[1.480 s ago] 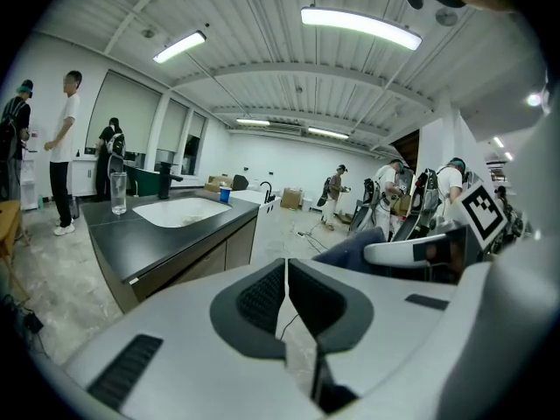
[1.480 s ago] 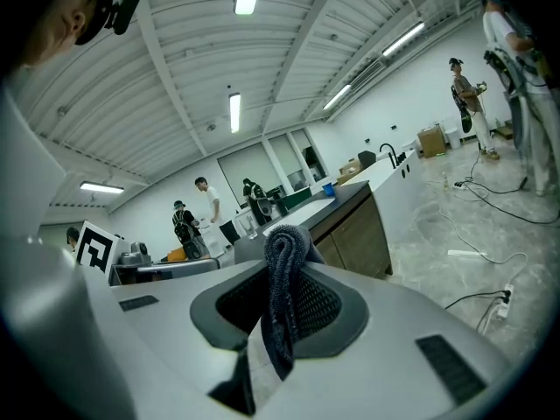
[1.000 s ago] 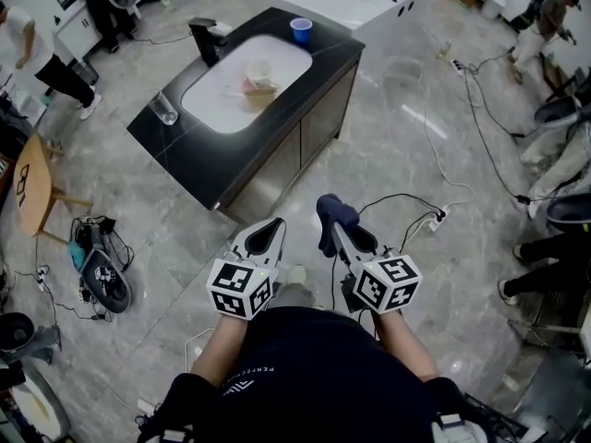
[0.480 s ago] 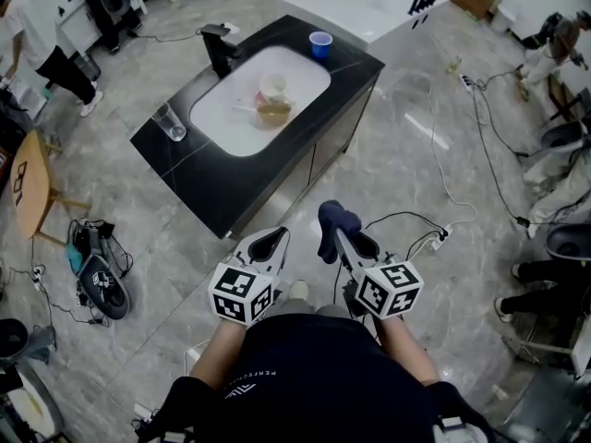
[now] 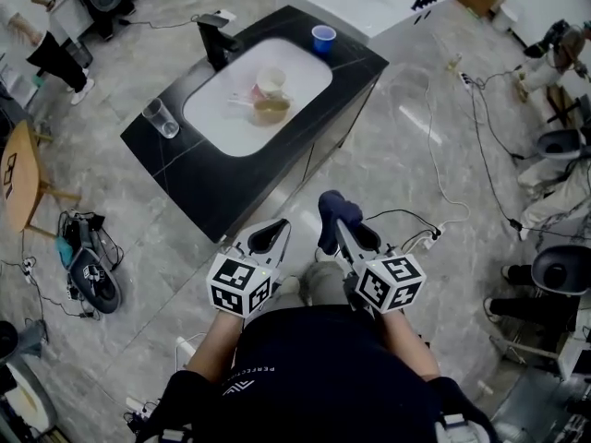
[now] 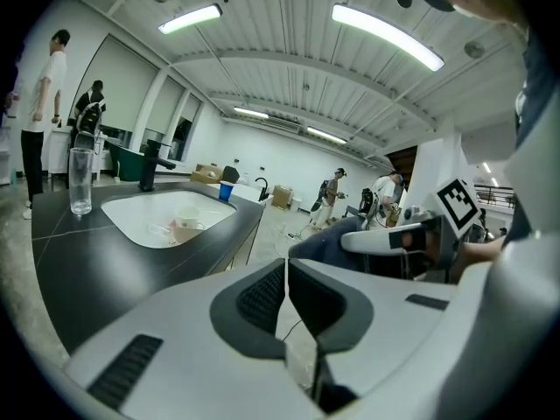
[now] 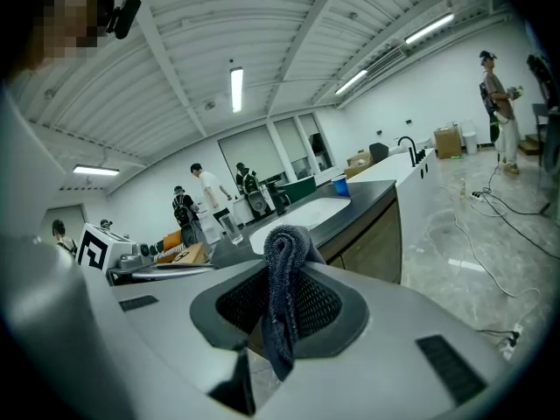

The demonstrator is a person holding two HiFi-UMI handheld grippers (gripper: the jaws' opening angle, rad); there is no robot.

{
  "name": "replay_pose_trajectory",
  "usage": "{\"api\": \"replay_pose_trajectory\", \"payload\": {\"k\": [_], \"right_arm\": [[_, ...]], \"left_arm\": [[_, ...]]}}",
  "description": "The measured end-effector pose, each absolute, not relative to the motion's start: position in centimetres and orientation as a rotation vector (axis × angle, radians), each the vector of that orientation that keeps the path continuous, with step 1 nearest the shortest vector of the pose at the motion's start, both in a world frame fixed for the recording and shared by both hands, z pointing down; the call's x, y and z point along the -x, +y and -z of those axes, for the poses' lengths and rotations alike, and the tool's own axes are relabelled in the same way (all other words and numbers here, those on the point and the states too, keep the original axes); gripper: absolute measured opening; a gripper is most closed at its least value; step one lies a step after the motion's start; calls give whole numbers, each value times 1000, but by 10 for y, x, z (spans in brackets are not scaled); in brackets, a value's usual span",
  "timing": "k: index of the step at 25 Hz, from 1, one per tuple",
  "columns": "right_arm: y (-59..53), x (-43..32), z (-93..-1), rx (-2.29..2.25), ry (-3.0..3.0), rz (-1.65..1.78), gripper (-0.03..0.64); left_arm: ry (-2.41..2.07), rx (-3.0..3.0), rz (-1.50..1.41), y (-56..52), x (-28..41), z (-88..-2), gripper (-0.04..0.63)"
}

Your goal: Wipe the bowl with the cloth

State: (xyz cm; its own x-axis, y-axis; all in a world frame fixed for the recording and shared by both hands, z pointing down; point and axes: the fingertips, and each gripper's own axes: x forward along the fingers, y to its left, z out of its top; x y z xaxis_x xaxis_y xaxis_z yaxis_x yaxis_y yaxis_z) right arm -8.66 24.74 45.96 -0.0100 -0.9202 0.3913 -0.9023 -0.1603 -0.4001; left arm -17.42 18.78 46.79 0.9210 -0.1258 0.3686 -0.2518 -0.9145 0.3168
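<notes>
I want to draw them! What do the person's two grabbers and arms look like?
The left gripper and right gripper are pale grey shells with dark ribbed pads inside the jaws. Each carries a white cube with black square markers. The person wears a dark short-sleeved shirt.

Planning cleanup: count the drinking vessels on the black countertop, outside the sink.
2: a blue cup at the far corner, a clear glass at the left end. None seems hidden.

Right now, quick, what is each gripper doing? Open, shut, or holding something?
Left gripper: shut, nothing between its jaws.
Right gripper: shut on the dark blue cloth.
</notes>
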Motion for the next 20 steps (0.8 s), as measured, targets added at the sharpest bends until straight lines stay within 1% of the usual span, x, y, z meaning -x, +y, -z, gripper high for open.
{"api": "replay_pose_trajectory", "payload": {"k": [7, 16, 20], "right_arm": [[216, 57, -455, 2103, 2096, 869, 81], [179, 8, -456, 1994, 2178, 877, 81], [166, -13, -456, 1967, 2199, 884, 81]], "left_arm": [[-380, -2725, -474, 164, 155, -462, 16], [-390, -2714, -464, 143, 93, -462, 16], [-390, -2729, -503, 135, 70, -464, 16]]}}
